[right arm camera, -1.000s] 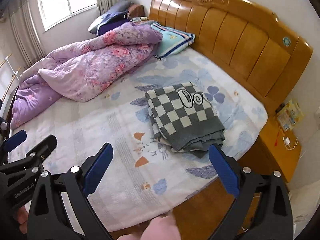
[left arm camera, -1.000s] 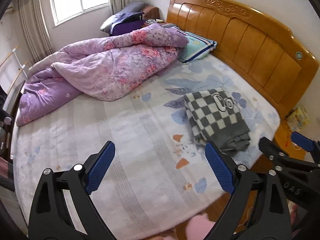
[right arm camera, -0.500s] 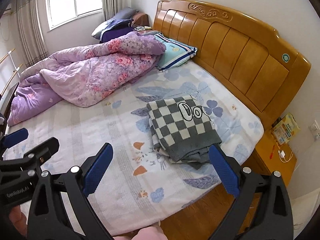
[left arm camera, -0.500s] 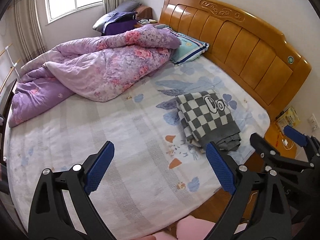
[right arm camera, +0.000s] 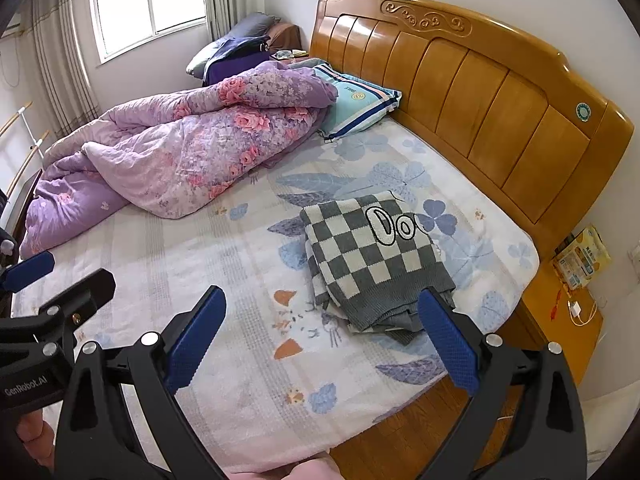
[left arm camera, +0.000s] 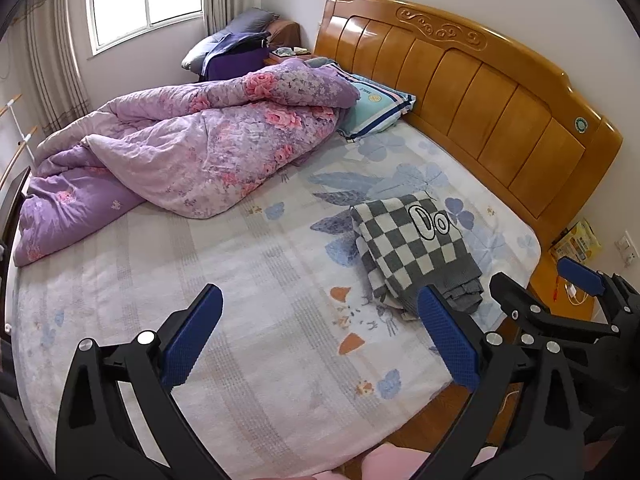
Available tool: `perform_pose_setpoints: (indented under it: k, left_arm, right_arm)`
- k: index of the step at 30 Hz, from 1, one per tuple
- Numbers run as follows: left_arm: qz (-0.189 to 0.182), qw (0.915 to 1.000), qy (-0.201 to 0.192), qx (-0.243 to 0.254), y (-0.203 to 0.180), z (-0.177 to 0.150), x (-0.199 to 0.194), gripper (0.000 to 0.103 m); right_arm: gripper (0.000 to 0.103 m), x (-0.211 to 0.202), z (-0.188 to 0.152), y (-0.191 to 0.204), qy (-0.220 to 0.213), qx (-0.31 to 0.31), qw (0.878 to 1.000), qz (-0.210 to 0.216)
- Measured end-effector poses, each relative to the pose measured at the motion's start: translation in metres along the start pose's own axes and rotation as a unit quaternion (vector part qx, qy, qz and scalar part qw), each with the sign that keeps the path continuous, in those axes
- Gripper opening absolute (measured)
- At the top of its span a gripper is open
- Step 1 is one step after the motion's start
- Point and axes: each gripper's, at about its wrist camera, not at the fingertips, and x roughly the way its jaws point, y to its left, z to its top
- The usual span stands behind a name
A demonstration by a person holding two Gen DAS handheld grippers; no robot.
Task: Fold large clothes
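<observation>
Ahead of us and to the right, the folded checkered sweater [right arm camera: 376, 264] lies on the bed [right arm camera: 224, 264], long axis running away toward the headboard [right arm camera: 472, 80]. Our right gripper [right arm camera: 320, 344] is nearer than the left gripper [left arm camera: 320, 340]; both gape empty.

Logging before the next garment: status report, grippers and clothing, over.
Left gripper and right gripper open, holding nothing. Grey-and-white checkered knit garment lies folded on the floral bedsheet. Purple floral quilt heaped apart from it.
</observation>
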Motion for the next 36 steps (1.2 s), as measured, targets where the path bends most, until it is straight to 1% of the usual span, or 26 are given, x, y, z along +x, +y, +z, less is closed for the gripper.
perform_pose_setpoints:
  k: [10, 22, 36]
  left_arm:
    - [0.002, 0.9999, 0.012, 0.004, -0.005, -0.001, 0.009, 0.098]
    - [0.006, 0.9999, 0.011, 0.003, -0.008, 0.001, 0.011, 0.098]
    - [0.001, 0.9999, 0.013, 0.008, -0.011, -0.005, 0.009, 0.098]
  right_arm:
    - [0.093, 0.008, 0.008, 0.001, 0.01, 0.002, 1.0, 0.001]
    - [0.093, 0.002, -0.005, -0.008, 0.012, 0.008, 1.0, 0.001]
    - [0.093, -0.001, -0.011, -0.012, 0.017, 0.011, 1.0, 0.004]
